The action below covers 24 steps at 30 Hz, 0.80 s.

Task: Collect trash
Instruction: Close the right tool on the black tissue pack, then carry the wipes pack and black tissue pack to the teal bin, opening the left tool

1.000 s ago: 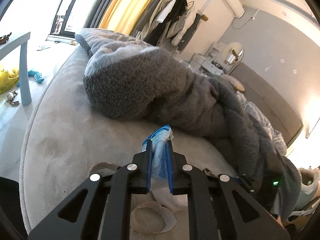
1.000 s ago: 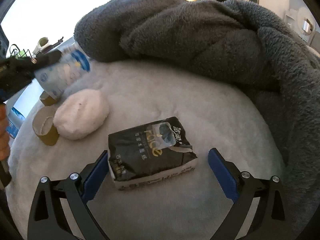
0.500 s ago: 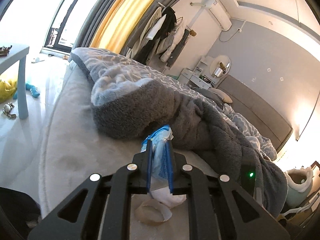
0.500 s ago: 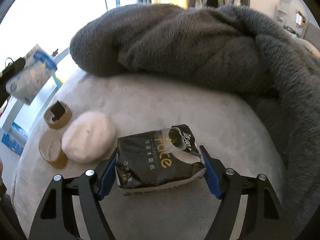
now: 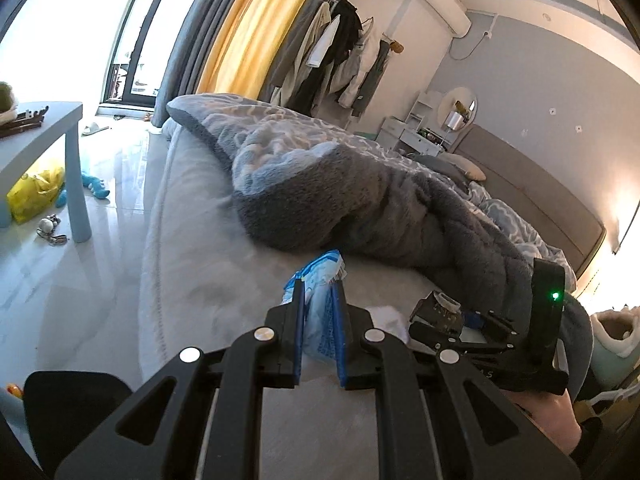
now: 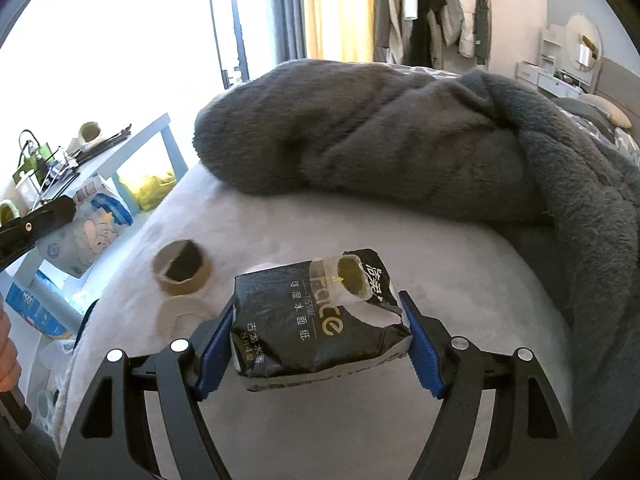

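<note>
A black tissue pack (image 6: 304, 320) with a torn top hangs just above the pale grey bed (image 6: 460, 264), with my right gripper (image 6: 316, 308) shut on its two ends. My left gripper (image 5: 319, 284) is shut on a crumpled blue-and-white wrapper (image 5: 324, 266); the right wrist view shows that wrapper (image 6: 84, 236) at the left, off the bed's edge. Two cardboard rolls (image 6: 182, 266) lie on the bed left of the black pack. A white wad (image 5: 386, 318) lies beside them, mostly hidden behind the pack in the right wrist view.
A thick grey fleece blanket (image 5: 360, 196) is heaped across the bed behind the trash. A light blue side table (image 5: 44, 140) stands left of the bed, with a yellow bag (image 5: 36, 192) and toys on the floor under it. Clothes hang at the far wall.
My right gripper closed on the black tissue pack and raised it off the bed. My left gripper carried the blue-and-white wrapper up and leftward, away from the rolls.
</note>
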Tool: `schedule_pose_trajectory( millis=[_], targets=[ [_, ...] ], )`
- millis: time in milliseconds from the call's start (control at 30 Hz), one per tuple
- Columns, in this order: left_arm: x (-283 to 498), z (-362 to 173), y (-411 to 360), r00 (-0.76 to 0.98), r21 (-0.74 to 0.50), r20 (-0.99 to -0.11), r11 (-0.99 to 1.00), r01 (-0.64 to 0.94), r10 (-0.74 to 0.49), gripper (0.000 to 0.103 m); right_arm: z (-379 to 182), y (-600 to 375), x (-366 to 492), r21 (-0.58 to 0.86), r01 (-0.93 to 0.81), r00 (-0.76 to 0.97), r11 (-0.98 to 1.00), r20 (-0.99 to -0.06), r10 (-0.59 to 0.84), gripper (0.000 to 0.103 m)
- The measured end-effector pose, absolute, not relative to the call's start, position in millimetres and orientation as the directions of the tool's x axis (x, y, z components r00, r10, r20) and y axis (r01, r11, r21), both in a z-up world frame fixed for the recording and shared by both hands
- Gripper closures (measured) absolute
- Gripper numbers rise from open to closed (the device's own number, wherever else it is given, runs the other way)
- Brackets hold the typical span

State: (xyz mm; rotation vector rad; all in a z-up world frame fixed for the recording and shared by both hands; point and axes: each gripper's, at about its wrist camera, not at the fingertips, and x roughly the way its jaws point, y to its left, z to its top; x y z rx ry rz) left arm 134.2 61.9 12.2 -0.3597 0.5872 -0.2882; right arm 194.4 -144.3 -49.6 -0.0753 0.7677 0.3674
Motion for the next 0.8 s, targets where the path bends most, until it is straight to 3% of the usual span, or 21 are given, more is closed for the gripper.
schedule_pose_trajectory(
  millis=[800],
  targets=[
    [95.7,-10.9,138.5,0.752,-0.344,-0.604,0.938,0.052,-0.263,0.089,-46.3,-26.4,158.0,0.087,-0.498,0.593,0.863,-0.691,0.412,0.027]
  ],
)
